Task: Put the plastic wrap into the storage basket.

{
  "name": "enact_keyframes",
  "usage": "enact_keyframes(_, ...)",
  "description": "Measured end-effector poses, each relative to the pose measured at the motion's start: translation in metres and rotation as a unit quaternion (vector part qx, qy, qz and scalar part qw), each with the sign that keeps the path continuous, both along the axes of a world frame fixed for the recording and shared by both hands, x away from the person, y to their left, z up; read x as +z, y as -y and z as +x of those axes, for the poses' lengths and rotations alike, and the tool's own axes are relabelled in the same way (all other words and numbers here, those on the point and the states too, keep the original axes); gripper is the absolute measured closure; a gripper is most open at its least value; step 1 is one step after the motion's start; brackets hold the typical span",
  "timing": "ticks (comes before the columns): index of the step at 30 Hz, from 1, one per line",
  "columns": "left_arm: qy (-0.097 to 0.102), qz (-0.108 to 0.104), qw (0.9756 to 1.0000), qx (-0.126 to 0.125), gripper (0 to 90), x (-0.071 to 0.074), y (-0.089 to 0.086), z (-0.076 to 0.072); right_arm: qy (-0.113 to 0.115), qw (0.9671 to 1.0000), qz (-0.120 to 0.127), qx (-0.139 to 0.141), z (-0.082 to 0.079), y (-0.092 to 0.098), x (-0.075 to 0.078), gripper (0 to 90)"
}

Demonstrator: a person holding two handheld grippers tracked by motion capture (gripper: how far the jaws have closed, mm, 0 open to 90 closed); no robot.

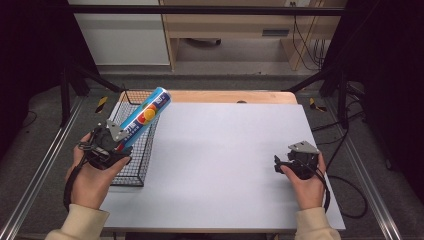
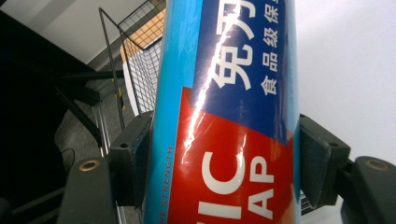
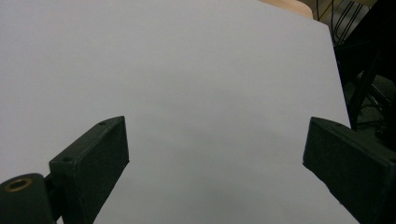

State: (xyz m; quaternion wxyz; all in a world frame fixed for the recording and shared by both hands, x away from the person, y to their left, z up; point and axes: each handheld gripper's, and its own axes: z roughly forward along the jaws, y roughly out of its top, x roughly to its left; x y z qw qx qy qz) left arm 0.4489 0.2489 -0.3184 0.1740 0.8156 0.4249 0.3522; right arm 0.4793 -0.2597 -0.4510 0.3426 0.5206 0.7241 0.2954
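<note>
Where red meets blue, tube (image 2: 224, 121) lettering "STRENGTH"

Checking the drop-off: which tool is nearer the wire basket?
Left. The left tool holds the blue tube above the wire basket; the right tool sits far across the table.

A wooden table (image 1: 280, 96) carries a pale grey sheet (image 1: 225, 165) over most of its top, with a black wire basket (image 1: 131, 170) at its nine o'clock edge
</note>
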Motion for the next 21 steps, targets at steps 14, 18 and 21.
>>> enact_keyframes(14,-0.035,0.012,0.9975,0.06,31.2,-0.008,-0.007,0.032,-0.001,1.0,0.005,0.004,0.0,0.0,0.0,8.4)
enact_keyframes(18,-0.041,0.01,0.9967,0.07,31.2,-0.009,-0.007,0.04,-0.003,0.9999,0.008,0.005,0.001,0.0,0.0,8.5)
enact_keyframes(21,-0.045,0.016,0.9958,0.078,31.2,-0.009,-0.004,0.045,-0.008,0.9999,0.014,0.004,0.001,-0.001,0.0,8.5)
